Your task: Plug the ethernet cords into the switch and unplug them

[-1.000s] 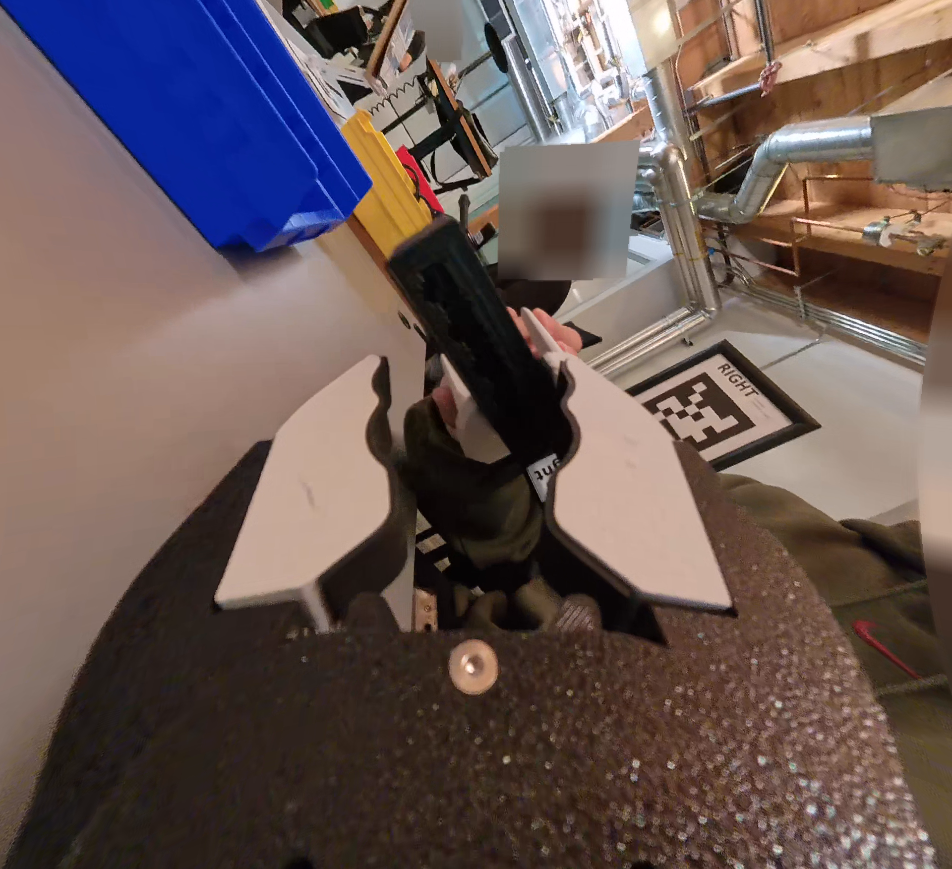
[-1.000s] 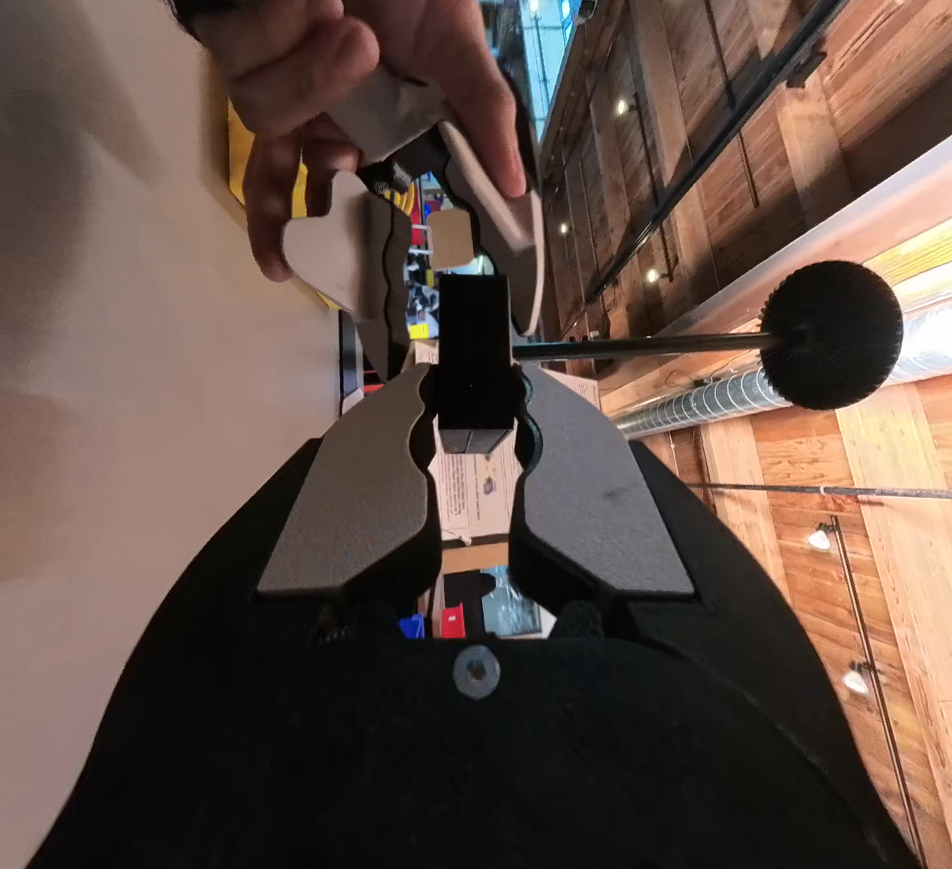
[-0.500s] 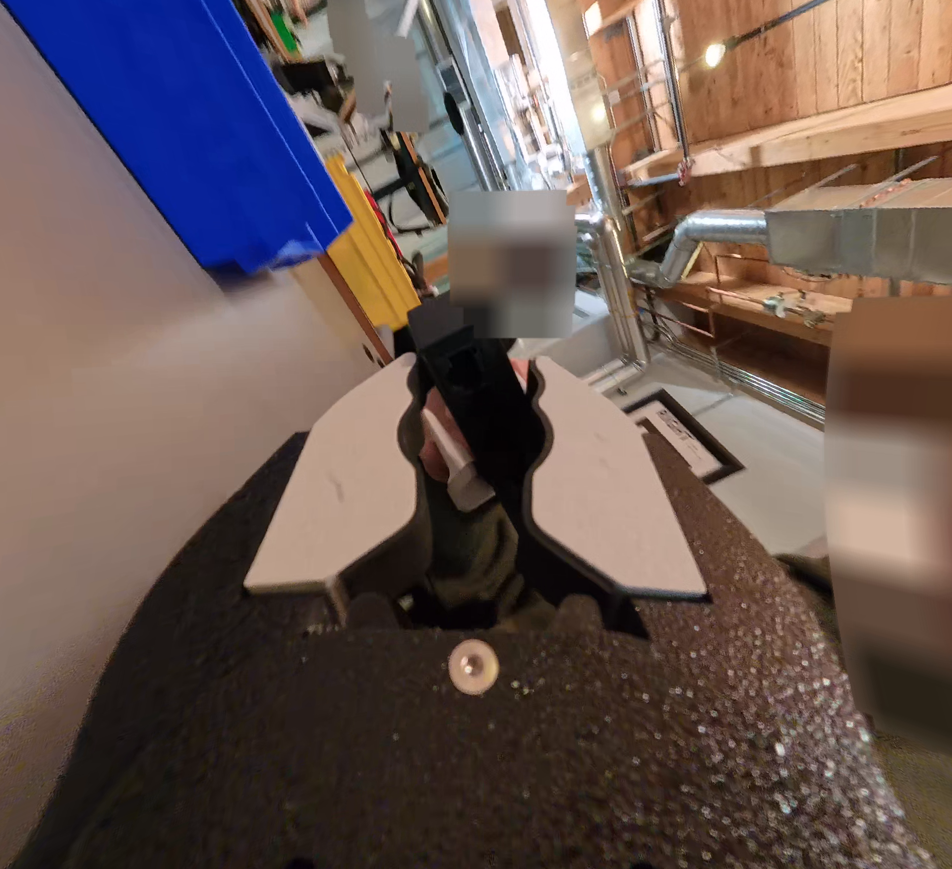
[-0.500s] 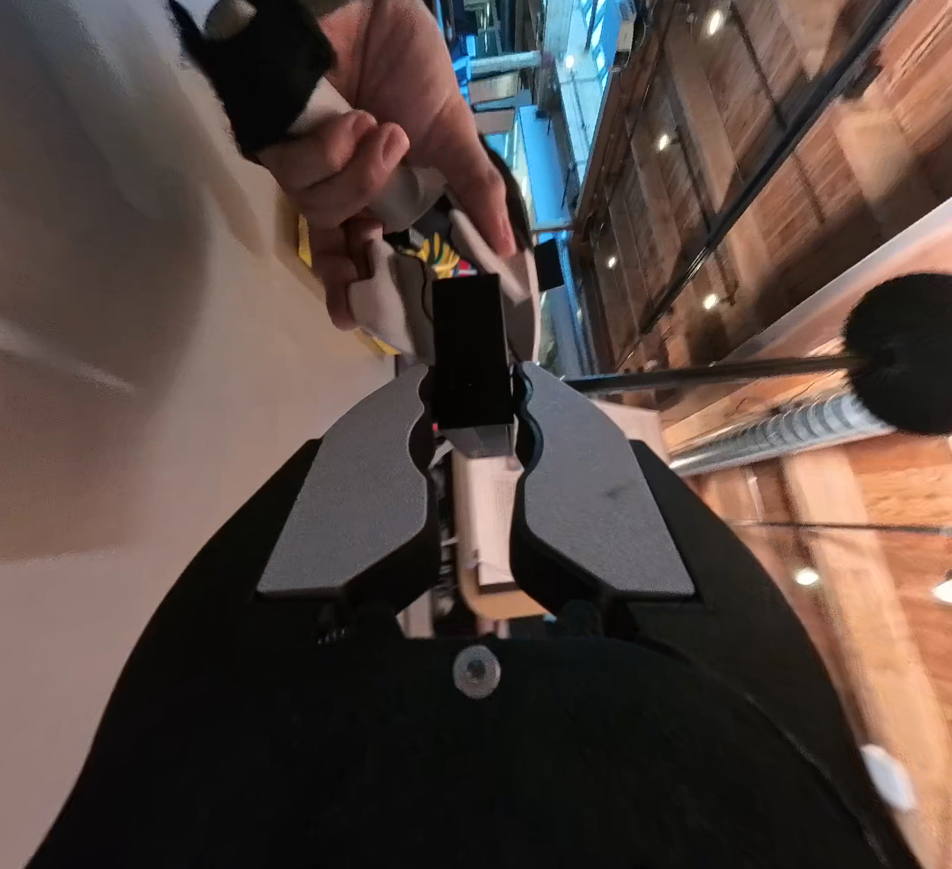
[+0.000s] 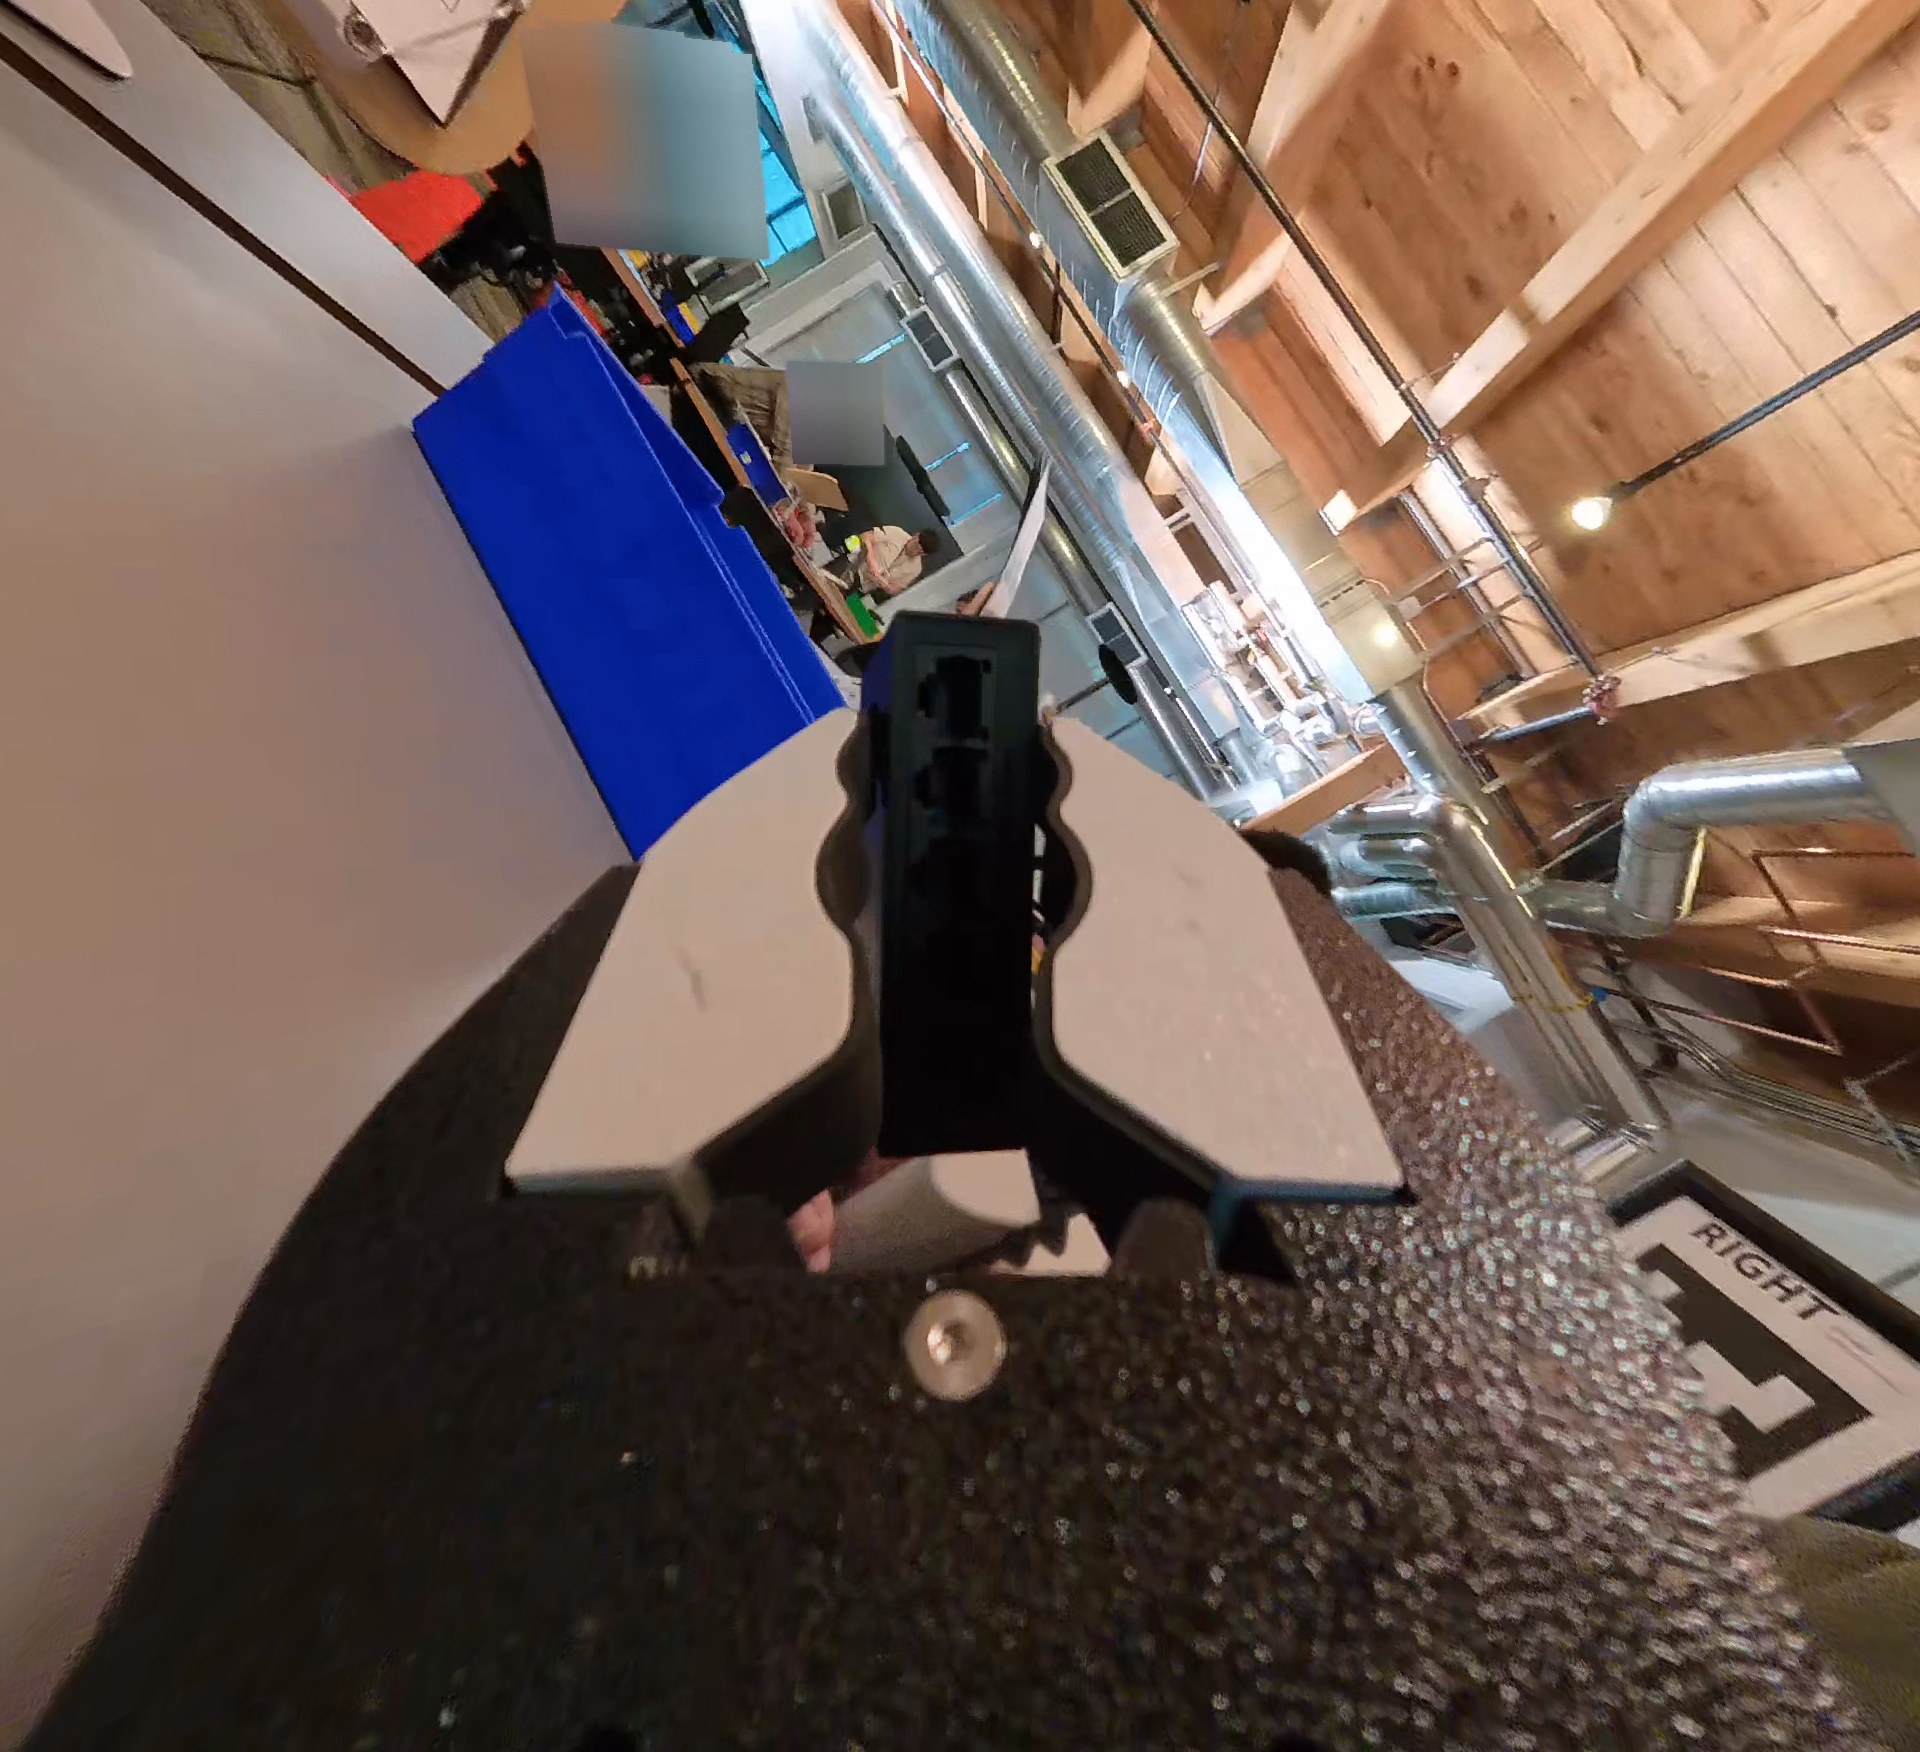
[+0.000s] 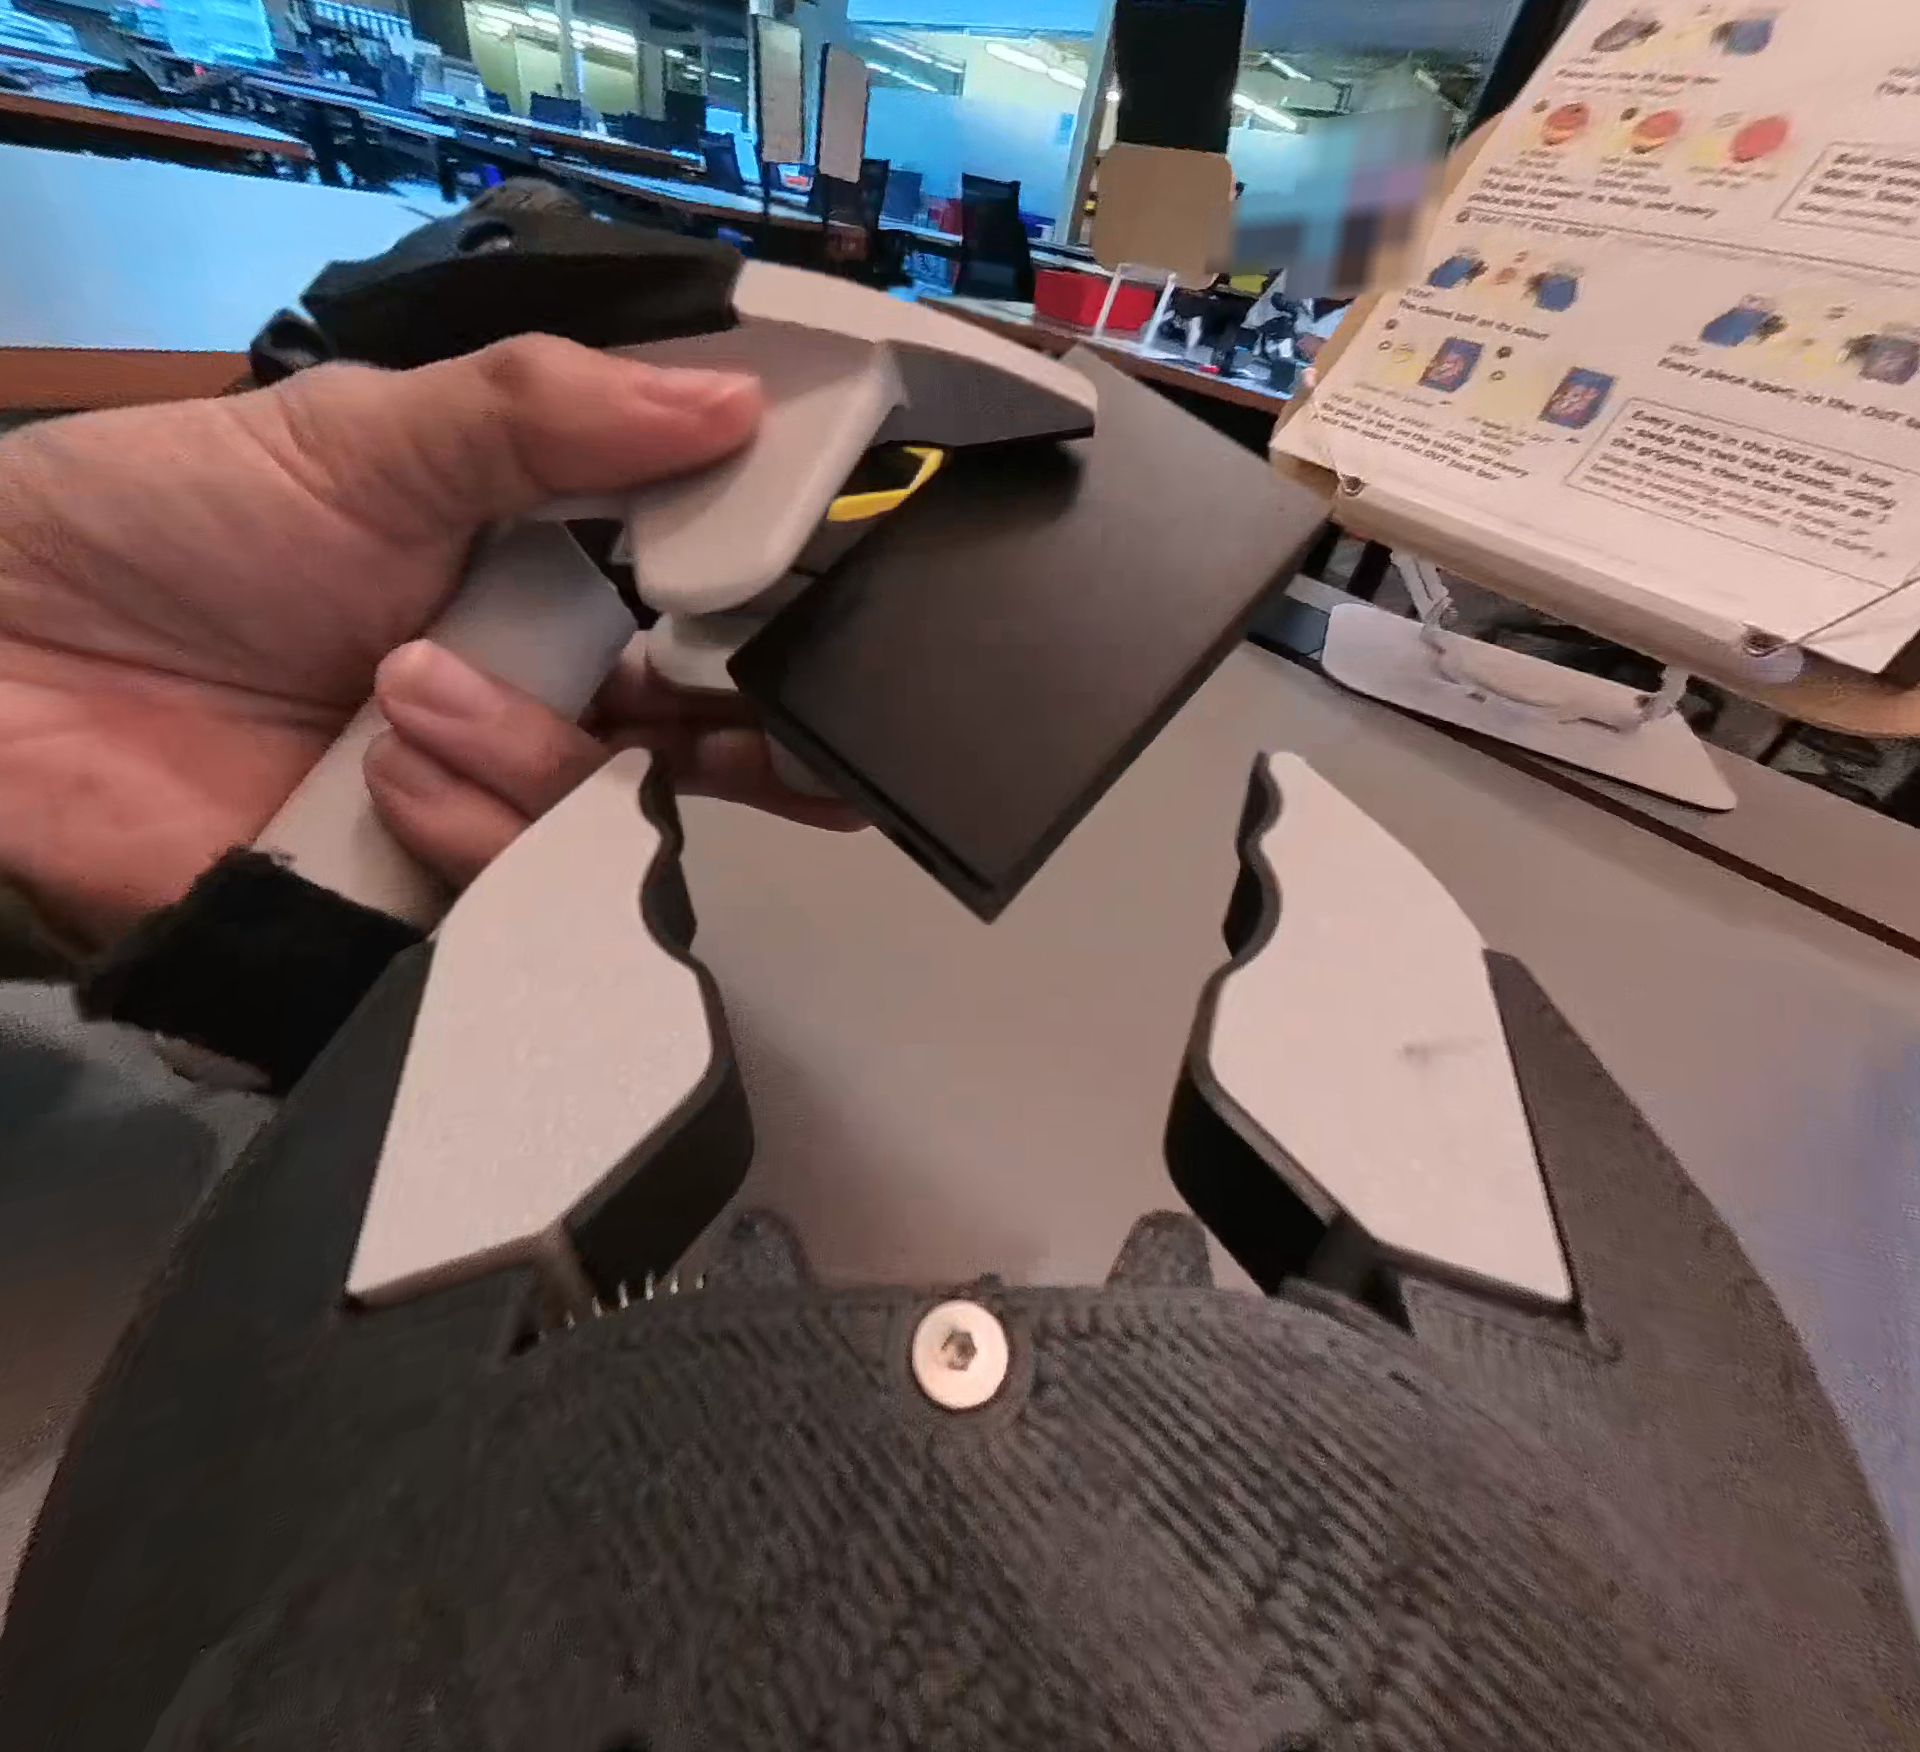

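Note:
The black switch [image 5: 956,871] sits upright between the fingers of my left gripper [image 5: 951,757], which is shut on its sides. Its row of empty ports faces the camera. In the right wrist view the switch [image 6: 1018,642] appears as a flat black slab held above the grey table [image 6: 935,1027] by the left gripper's grey fingers [image 6: 769,455], with a person's hand [image 6: 312,539] on the handle. My right gripper [image 6: 956,772] is open and empty, just below the switch's lower corner and apart from it. No ethernet cord is in view.
A blue bin [image 5: 623,580] stands on the table [image 5: 208,767] beyond the switch. A printed instruction sheet [image 6: 1621,352] on a white stand [image 6: 1507,715] is at the right. A black-and-white marker tag [image 5: 1766,1339] shows at the lower right.
The switch has passed from my right gripper to my left. The left jaws closed on it. The right jaws opened and drew back. Both views have swung round.

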`<state>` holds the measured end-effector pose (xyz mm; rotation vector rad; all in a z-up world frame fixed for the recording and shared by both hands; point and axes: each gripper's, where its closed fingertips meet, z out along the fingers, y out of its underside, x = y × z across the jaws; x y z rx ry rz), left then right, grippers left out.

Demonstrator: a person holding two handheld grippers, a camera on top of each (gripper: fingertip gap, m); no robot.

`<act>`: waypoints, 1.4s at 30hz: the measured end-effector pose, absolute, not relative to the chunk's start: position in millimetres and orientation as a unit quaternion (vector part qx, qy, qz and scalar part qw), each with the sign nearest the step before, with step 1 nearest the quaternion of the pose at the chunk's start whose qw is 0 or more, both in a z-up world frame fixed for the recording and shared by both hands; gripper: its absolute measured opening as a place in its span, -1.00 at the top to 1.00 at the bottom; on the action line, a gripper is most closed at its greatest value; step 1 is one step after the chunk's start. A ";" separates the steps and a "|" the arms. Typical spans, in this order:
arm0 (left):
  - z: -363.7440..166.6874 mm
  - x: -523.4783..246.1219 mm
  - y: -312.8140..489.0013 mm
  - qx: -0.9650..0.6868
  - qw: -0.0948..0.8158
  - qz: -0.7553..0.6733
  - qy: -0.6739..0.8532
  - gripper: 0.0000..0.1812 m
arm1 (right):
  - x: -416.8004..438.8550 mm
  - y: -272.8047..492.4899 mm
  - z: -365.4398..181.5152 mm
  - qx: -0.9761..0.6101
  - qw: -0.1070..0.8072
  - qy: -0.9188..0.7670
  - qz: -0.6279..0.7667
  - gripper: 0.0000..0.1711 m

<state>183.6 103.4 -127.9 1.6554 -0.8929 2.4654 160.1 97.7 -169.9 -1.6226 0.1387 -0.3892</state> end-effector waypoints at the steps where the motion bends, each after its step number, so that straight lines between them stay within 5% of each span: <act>1: -127.6 183.4 103.3 0.535 0.013 0.795 -0.284 0.69 | 158.9 97.9 -168.4 -0.715 0.673 0.065 -0.179 -0.13; 8: -128.5 182.7 92.8 0.534 0.006 0.799 -0.276 0.69 | 166.5 91.7 -165.1 -0.711 0.661 0.080 -0.224 -0.05; 16: -121.0 181.8 107.8 0.527 -0.013 0.813 -0.247 0.71 | 170.4 83.0 -154.1 -0.712 0.661 0.053 -0.230 0.31; 24: -132.6 183.1 95.9 0.533 0.034 0.805 -0.257 0.71 | 171.7 87.5 -162.1 -0.733 0.643 0.061 -0.212 0.13; 42: -148.3 189.5 89.3 0.536 0.088 0.795 -0.271 0.71 | 179.5 82.0 -173.0 -0.758 0.620 0.065 -0.192 0.20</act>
